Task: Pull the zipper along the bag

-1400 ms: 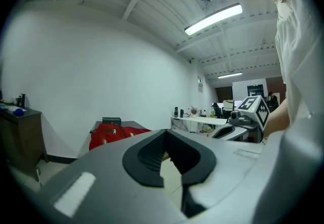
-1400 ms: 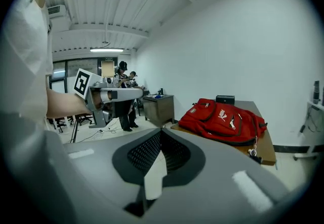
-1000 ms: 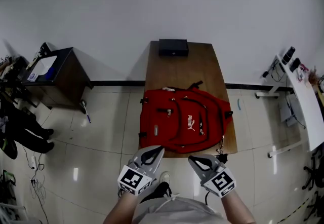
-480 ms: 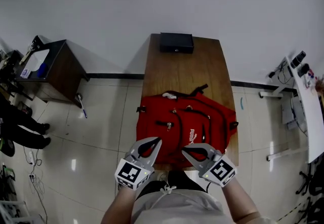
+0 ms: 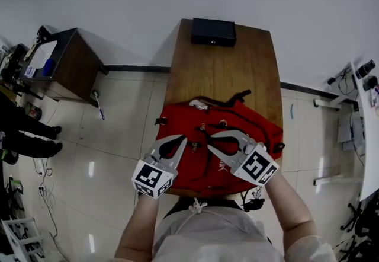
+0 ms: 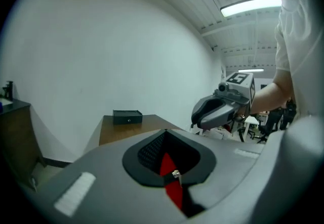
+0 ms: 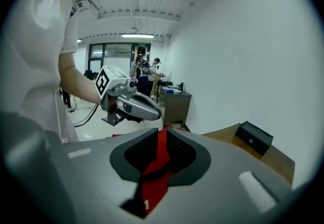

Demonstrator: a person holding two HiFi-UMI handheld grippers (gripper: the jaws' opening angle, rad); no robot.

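Above the red backpack (image 5: 263, 130), the left gripper (image 5: 182, 139) has its jaws together and empty. The right gripper (image 5: 210, 138) has just been opening: jaws slightly apart, nothing between them. Only the right gripper view shows that gap.

A lab-like workroom: tiled floor (image 5: 118, 136), cluttered desks (image 5: 74, 74), trailing floor cables (image 5: 40, 187)
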